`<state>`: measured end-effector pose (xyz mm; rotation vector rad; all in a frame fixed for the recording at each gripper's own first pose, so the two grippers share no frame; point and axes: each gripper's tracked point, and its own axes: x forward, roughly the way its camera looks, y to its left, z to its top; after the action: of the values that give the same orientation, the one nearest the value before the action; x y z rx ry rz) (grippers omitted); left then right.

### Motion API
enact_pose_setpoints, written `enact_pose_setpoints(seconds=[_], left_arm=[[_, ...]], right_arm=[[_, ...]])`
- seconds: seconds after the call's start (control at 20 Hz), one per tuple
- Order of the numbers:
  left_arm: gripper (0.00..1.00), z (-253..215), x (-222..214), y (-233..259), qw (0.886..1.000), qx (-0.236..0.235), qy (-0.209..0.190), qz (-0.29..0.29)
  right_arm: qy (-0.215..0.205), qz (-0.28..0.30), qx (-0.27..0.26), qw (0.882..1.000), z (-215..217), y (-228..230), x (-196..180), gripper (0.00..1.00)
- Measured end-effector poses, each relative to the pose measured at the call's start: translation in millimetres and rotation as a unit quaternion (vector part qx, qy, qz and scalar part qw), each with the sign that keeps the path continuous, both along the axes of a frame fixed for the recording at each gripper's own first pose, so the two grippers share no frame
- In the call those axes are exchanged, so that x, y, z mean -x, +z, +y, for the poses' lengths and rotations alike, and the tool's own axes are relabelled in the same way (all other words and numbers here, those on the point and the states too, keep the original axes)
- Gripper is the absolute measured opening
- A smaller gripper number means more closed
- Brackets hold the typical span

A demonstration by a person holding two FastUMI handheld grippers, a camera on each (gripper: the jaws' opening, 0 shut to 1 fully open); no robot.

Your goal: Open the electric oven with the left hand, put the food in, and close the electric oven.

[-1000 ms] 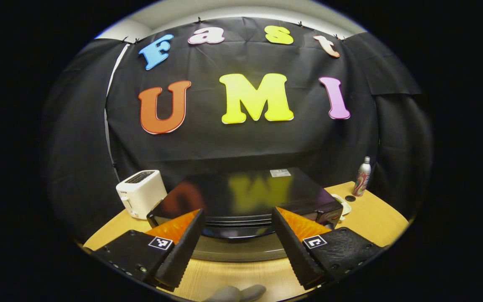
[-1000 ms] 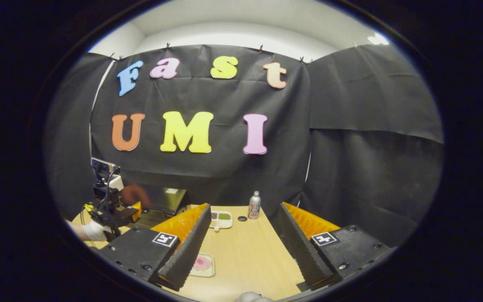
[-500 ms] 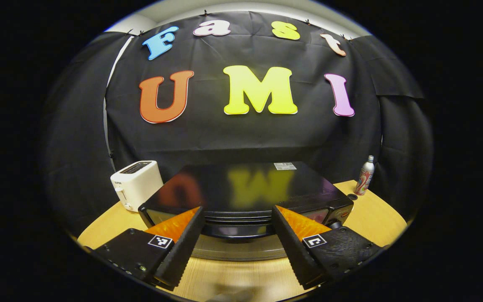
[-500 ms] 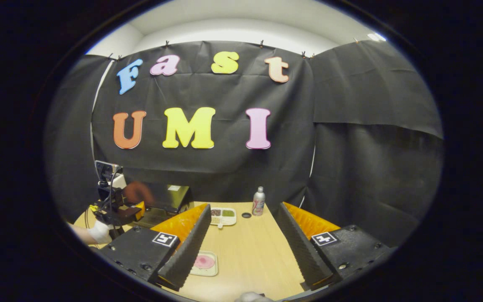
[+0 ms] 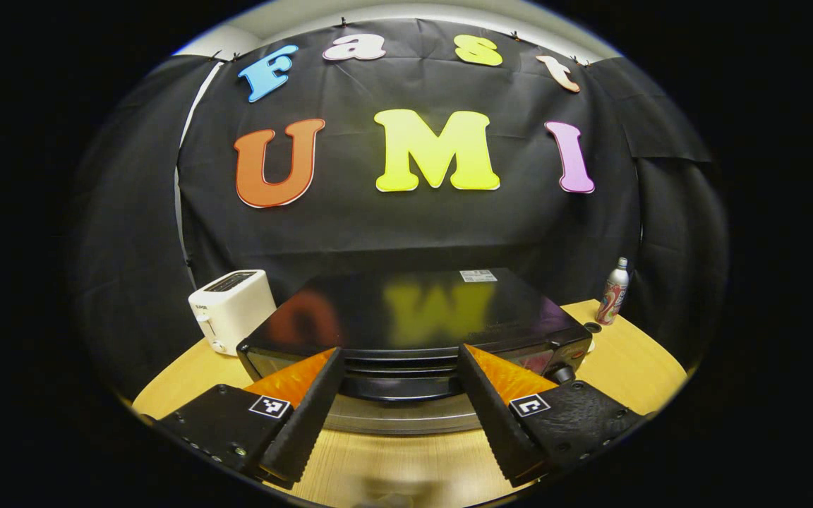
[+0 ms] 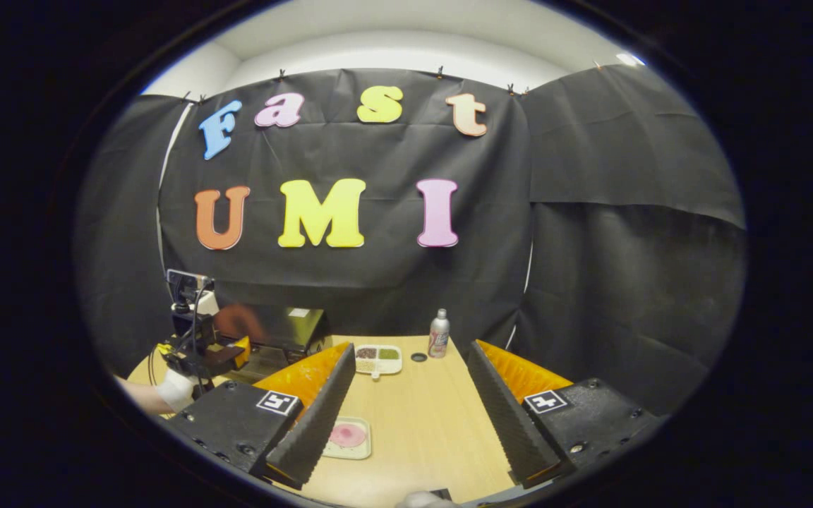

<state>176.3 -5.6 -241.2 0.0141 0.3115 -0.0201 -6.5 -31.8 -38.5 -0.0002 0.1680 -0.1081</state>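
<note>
The electric oven (image 5: 413,331) stood on the far-left side of the table (image 6: 420,423), its door closed. We judged the door stiff and hinged, best taken by its front handle. Our left gripper (image 5: 399,416) hovered open before it, and our right gripper (image 6: 406,423) waited open over the near food tray (image 6: 348,437).

In the left gripper view the electric oven (image 5: 413,324) now sits squarer and fuller ahead than a second ago, its right front corner and knob (earlier partly cut off) showing beside the left gripper (image 5: 399,416). In the right gripper view the pink dish (image 6: 347,437) has come further clear of the right gripper (image 6: 406,416), whose view has tilted slightly downward.
</note>
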Motion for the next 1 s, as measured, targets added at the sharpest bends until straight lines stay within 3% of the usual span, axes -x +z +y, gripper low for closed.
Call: enact_pose_setpoints(seconds=[0.4, 0.45, 1.0], left_arm=[[0.97, -1, 53, -15, 1.0, 0.002, -0.01, 0.019], [0.97, 0, 60, -18, 1.0, 0.002, -0.012, 0.024], [0.97, -2, 127, -73, 0.996, 0.006, -0.021, 0.085]], right_arm=[[0.013, 0.005, -0.01, 1.0, 12, -14, 6, 1.0], [0.017, 0.006, -0.011, 1.0, 15, -16, 7, 0.96], [0.038, 0.017, 0.002, 0.999, 31, -27, 7, 1.0]])
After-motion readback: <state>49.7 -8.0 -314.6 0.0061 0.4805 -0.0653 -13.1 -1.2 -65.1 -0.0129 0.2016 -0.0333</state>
